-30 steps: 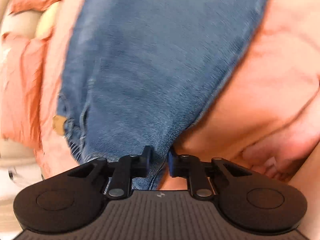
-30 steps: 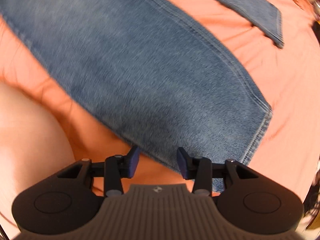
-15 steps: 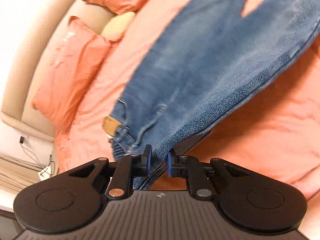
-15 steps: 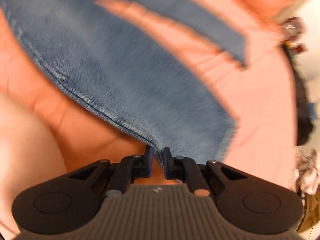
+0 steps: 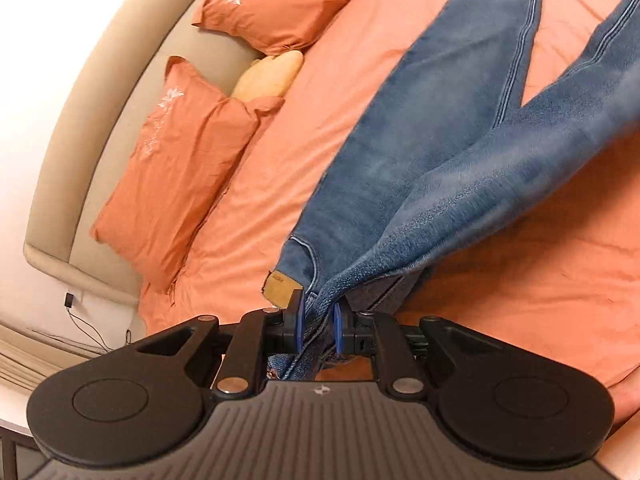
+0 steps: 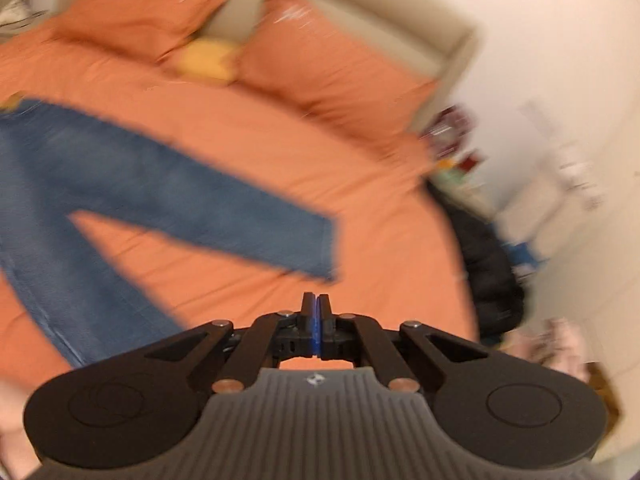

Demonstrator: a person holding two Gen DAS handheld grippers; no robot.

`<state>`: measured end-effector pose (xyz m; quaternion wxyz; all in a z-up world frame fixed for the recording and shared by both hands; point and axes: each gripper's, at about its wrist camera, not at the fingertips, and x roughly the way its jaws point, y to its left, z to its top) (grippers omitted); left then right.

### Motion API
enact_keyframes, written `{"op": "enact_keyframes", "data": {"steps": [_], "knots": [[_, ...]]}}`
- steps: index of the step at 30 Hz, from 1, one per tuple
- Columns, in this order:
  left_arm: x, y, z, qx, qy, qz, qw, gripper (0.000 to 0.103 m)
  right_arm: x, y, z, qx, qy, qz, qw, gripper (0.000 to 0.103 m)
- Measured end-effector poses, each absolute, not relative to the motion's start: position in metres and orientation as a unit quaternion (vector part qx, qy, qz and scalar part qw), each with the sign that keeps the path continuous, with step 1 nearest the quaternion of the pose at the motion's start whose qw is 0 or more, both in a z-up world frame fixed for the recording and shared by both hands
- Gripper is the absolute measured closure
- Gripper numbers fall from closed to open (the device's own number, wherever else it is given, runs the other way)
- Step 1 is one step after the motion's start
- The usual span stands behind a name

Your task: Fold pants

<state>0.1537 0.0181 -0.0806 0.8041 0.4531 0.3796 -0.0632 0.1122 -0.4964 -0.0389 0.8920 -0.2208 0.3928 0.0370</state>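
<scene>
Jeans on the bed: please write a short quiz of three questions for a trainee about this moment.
1. True or false: the left gripper has its fingers shut on the jeans, close to the leather patch.
2. What lies between the two pillows? A) a yellow cushion B) a book C) a lamp
3. Fill in: in the right wrist view, the fingers of the right gripper are pressed ____, and no cloth shows between them.

Key: 1 true; 2 A; 3 together.
</scene>
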Motion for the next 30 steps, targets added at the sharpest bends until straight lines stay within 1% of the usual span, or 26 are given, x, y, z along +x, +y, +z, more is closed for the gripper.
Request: {"op": "enact_keyframes", "data": {"steps": [2,4,6,8,9,10,11,13,15,18,19,23,24,25,27,28,30], "knots": [[0.153,0.017,-0.084,0.448,0.383,-0.071,0.805,0.087,0.113,-0.484,-0.069,-0.214,0.443,0.089,0.866,0.103],[0.152,0.017,-0.089,0.457,0.38,-0.066,0.801,0.087,0.11,-0.472,-0.108,-0.239,0.491,0.127,0.828,0.098],[0.153,0.019,-0.091,0.451,0.386,-0.065,0.803,0.087,0.109,-0.47,-0.148,-0.271,0.531,0.147,0.789,0.096],[0.152,0.02,-0.091,0.448,0.39,-0.066,0.802,0.087,0.098,-0.48,-0.179,-0.278,0.563,0.179,0.757,0.095],[0.151,0.019,-0.092,0.453,0.39,-0.065,0.799,0.087,0.091,-0.485,-0.191,-0.28,0.579,0.191,0.742,0.091],[0.151,0.018,-0.093,0.457,0.39,-0.064,0.797,0.087,0.086,-0.492,-0.201,-0.285,0.59,0.202,0.727,0.085],[0.15,0.016,-0.094,0.46,0.39,-0.063,0.795,0.087,0.077,-0.496,-0.21,-0.29,0.599,0.213,0.715,0.082],[0.152,0.014,-0.096,0.461,0.394,-0.058,0.793,0.087,0.064,-0.509,-0.223,-0.292,0.612,0.233,0.697,0.069],[0.154,0.012,-0.095,0.46,0.398,-0.052,0.792,0.087,0.063,-0.512,-0.231,-0.288,0.615,0.249,0.69,0.066],[0.157,0.009,-0.096,0.462,0.403,-0.045,0.789,0.087,0.056,-0.508,-0.243,-0.296,0.601,0.266,0.693,0.057],[0.159,0.006,-0.096,0.463,0.406,-0.041,0.787,0.087,0.055,-0.507,-0.248,-0.298,0.596,0.269,0.695,0.057],[0.159,0.002,-0.097,0.465,0.412,-0.031,0.783,0.087,0.046,-0.505,-0.257,-0.307,0.581,0.27,0.704,0.058],[0.159,0.002,-0.097,0.465,0.414,-0.029,0.782,0.087,0.044,-0.505,-0.258,-0.308,0.576,0.267,0.709,0.064],[0.159,0.002,-0.097,0.463,0.416,-0.027,0.782,0.087,0.04,-0.503,-0.255,-0.31,0.569,0.263,0.714,0.076],[0.16,0.004,-0.098,0.456,0.421,-0.022,0.784,0.087,0.042,-0.503,-0.251,-0.309,0.559,0.26,0.724,0.088],[0.16,0.005,-0.097,0.449,0.423,-0.02,0.786,0.087,0.039,-0.503,-0.245,-0.31,0.551,0.253,0.732,0.097],[0.16,0.009,-0.095,0.436,0.426,-0.017,0.793,0.087,0.034,-0.508,-0.224,-0.295,0.528,0.234,0.762,0.099]]}}
